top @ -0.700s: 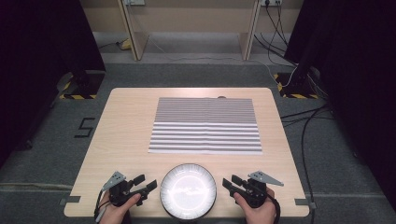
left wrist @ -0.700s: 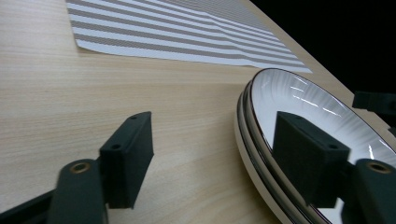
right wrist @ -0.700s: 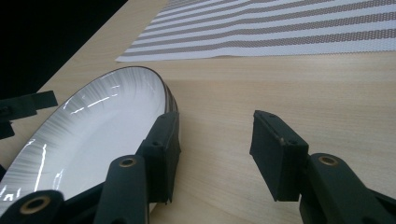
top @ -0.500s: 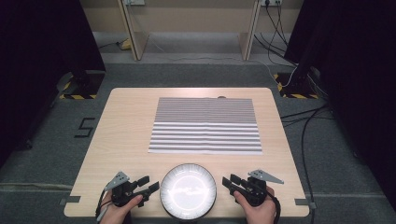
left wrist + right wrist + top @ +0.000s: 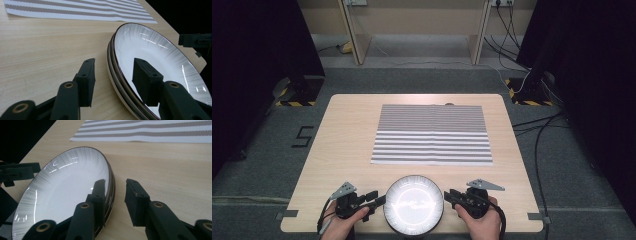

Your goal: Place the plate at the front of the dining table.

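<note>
- Plate (image 5: 413,204) is sitting at the table's (image 5: 347,140) near edge.
- Left tool (image 5: 113,78) and right tool (image 5: 115,200) are straddling its rim, jaws apart, not pinching.
- Next: closing both, lifting toward striped mat (image 5: 432,134).

Light falls from overhead, bright on the pale wooden surface (image 5: 347,145) while the room at three and nine o'clock sinks into near black. In the high view the white plate (image 5: 413,204) at six o'clock is blown out by glare, its detail lost. In the left gripper view thin streaks of reflected light cross the plate toward four o'clock, and the nearest tool parts along the bottom edge are soft. The striped placemat (image 5: 150,130) at twelve o'clock in the right gripper view blurs slightly.
</note>
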Demonstrator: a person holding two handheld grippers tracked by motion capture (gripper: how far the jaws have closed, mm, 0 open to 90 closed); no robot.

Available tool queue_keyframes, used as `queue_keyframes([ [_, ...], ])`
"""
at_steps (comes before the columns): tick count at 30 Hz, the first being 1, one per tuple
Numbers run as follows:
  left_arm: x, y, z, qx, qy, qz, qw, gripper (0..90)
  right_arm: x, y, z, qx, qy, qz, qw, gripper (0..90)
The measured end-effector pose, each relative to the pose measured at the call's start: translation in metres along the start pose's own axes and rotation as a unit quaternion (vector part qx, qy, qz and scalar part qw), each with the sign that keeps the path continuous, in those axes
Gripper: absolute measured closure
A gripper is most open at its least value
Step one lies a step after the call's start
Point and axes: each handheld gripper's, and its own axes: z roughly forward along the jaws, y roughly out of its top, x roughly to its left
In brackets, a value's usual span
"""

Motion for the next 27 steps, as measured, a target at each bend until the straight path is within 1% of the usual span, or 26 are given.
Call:
queue_keyframes([
  [1, 0.001, 0.0, 0.001, 0.003, -0.003, -0.006, 1.0, 53.4, 0.001, 0.001, 0.001, 0.004, 0.005, 0.003, 1.0, 72.7],
  [3, 0.001, 0.001, 0.002, 0.008, -0.004, -0.016, 0.9998, 55.3, 0.003, 0.002, 0.005, 0.019, 0.011, 0.0, 0.9998, 74.7],
  [4, 0.001, 0.001, 0.002, 0.008, -0.004, -0.016, 0.9998, 56.5, 0.003, 0.002, 0.005, 0.019, 0.011, 0.0, 0.9998, 74.7],
  [5, 0.001, 0.002, 0.003, 0.016, -0.001, -0.015, 0.9998, 58.1, 0.005, 0.003, 0.008, 0.036, 0.007, -0.004, 0.9993, 77.0],
  [7, 0.001, 0.004, 0.004, 0.023, 0.002, -0.013, 0.9996, 59.2, 0.006, 0.003, 0.009, 0.046, 0.007, -0.005, 0.9989, 78.6],
  [8, 0.001, 0.004, 0.004, 0.024, 0.001, -0.014, 0.9996, 59.5, 0.007, 0.004, 0.01, 0.054, 0.004, -0.004, 0.9985, 80.8],
  [9, 0.001, 0.005, 0.005, 0.025, 0.001, -0.015, 0.9996, 59.8, 0.007, 0.004, 0.011, 0.061, 0.007, 0.001, 0.9981, 81.7],
  [10, 0.001, 0.005, 0.005, 0.028, 0.0, -0.016, 0.9995, 60.7, 0.007, 0.004, 0.011, 0.062, 0.006, 0.003, 0.9981, 83.6],
  [13, 0.001, 0.006, 0.005, 0.031, -0.005, -0.024, 0.9992, 63.7, 0.009, 0.006, 0.011, 0.07, 0.002, 0.005, 0.9976, 84.3],
  [16, 0.001, 0.006, 0.006, 0.032, -0.01, -0.025, 0.9991, 66.6, 0.012, 0.01, 0.012, 0.081, -0.009, 0.002, 0.9966, 84.8],
  [19, 0.001, 0.006, 0.006, 0.035, -0.017, -0.028, 0.9988, 69.6, 0.014, 0.011, 0.013, 0.088, -0.018, 0.009, 0.9959, 85.2],
  [22, 0.001, 0.006, 0.007, 0.039, -0.026, -0.024, 0.9986, 74.3, 0.015, 0.012, 0.013, 0.089, -0.021, 0.011, 0.9957, 85.4],
  [23, 0.001, 0.006, 0.007, 0.039, -0.026, -0.024, 0.9986, 75.4, 0.015, 0.012, 0.013, 0.089, -0.021, 0.011, 0.9957, 85.4],
  [24, 0.0, 0.007, 0.009, 0.041, -0.028, -0.022, 0.9985, 75.3, 0.015, 0.014, 0.014, 0.094, -0.02, 0.017, 0.9952, 86.0],
  [25, 0.0, 0.007, 0.009, 0.041, -0.028, -0.022, 0.9985, 75.1, 0.014, 0.015, 0.015, 0.096, -0.019, 0.018, 0.9951, 86.0],
  [27, 0.001, 0.007, 0.009, 0.042, -0.03, -0.027, 0.9983, 75.1, 0.012, 0.016, 0.015, 0.1, -0.016, 0.025, 0.9945, 86.3],
])
